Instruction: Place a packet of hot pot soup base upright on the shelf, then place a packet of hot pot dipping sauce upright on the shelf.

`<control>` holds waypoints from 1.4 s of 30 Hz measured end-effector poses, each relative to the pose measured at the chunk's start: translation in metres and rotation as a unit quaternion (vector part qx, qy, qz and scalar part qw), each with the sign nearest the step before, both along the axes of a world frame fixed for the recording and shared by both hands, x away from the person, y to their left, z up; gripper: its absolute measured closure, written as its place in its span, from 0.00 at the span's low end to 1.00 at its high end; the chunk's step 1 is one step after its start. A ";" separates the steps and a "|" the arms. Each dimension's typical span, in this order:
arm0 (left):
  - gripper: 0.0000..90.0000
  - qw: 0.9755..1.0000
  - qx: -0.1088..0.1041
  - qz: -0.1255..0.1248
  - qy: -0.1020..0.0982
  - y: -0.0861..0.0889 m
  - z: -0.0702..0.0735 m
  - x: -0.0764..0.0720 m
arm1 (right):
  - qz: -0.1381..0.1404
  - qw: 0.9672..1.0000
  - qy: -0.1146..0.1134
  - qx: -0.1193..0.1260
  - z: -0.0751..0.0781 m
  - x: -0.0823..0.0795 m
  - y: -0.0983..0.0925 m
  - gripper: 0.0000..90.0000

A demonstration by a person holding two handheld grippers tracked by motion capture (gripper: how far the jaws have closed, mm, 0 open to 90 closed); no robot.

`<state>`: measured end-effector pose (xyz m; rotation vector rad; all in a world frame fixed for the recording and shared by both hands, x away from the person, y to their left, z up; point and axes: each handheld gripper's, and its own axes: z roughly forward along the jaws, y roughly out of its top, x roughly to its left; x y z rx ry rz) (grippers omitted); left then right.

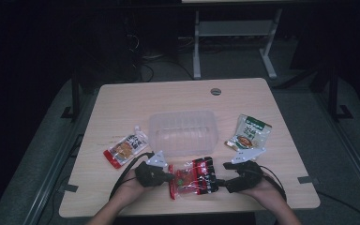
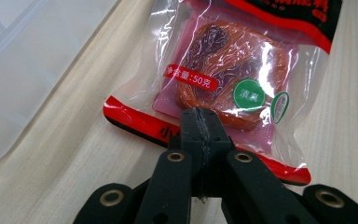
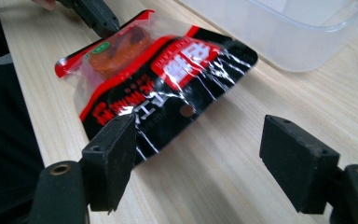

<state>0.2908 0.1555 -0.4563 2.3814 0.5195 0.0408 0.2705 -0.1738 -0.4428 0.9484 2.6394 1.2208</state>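
Between both tongs [image 1: 168, 177] [image 1: 220, 180] lies the red packet [image 1: 193, 177].

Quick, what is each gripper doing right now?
Left gripper: shut on the red-and-black plastic snack packet.
Right gripper: open, holding nothing.

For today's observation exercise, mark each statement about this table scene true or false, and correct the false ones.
1. The left gripper is clamped on an edge of the red-and-black plastic snack packet. True.
2. The right gripper squeezes the packet. False: its jaws stand open, the packet's end near one pad.
3. The clear plastic rectangular container holds a packet. False: nothing lies inside it.
4. A green-and-white pouch lies right of the container. True.
5. A red-and-white pouch lies left of the container. True.
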 end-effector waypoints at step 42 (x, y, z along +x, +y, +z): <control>1.00 1.000 -0.016 0.016 0.013 0.001 -0.006 0.000 | 0.066 0.992 0.054 0.091 -0.004 0.017 0.034 0.89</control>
